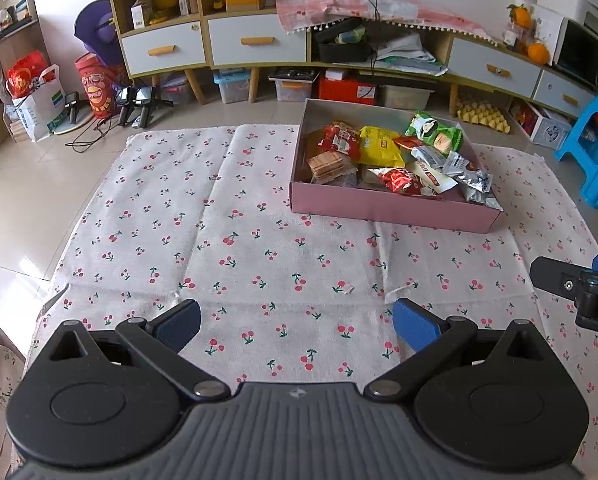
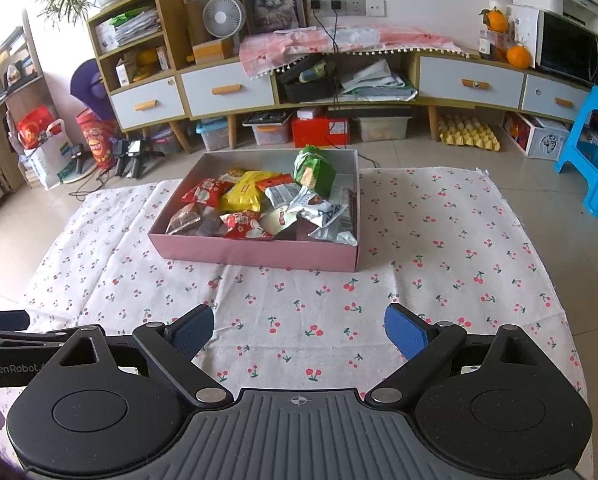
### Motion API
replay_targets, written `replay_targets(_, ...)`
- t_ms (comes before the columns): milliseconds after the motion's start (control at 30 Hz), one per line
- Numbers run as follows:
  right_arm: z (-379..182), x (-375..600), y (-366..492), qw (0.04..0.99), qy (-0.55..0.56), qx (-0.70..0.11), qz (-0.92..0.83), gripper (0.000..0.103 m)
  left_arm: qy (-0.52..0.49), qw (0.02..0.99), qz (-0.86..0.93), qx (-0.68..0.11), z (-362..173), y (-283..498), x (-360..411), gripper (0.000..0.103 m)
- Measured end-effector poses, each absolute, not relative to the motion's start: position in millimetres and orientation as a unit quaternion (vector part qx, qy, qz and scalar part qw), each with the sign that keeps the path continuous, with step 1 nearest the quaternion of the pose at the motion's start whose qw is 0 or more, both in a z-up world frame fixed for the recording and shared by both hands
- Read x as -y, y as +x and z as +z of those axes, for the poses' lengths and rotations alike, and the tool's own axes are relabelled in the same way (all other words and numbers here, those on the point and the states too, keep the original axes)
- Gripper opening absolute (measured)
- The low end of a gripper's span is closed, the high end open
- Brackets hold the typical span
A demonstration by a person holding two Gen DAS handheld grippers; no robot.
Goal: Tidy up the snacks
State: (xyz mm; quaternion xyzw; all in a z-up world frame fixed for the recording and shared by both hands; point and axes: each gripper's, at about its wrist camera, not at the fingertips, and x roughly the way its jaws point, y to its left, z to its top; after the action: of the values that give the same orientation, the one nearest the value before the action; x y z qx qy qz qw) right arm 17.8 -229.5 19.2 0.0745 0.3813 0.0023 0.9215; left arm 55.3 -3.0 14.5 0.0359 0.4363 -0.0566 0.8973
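Right now I have both tongs wide apart with nothing between the pads: left tongs and right tongs hang over the cherry-print cloth on the floor. Ahead of the left tongs and off to their right, ahead of the right tongs slightly left, sits the pink box on the cloth, full of snack packets. Beyond it, a low cabinet along the wall.

Matt pink cardboard is seen in the box; within it, glossy foil and plastic snack packets; beneath it, creased woven cloth.
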Motion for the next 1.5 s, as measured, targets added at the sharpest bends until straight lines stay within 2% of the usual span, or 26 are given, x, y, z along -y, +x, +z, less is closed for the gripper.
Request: replay_targets(1500,17.7,229.6,17.8,0.921,0.073,-0.383,0.002,0.094,0.04,0.897,-0.061,-0.435,16.8,54.4,6.7,0.102)
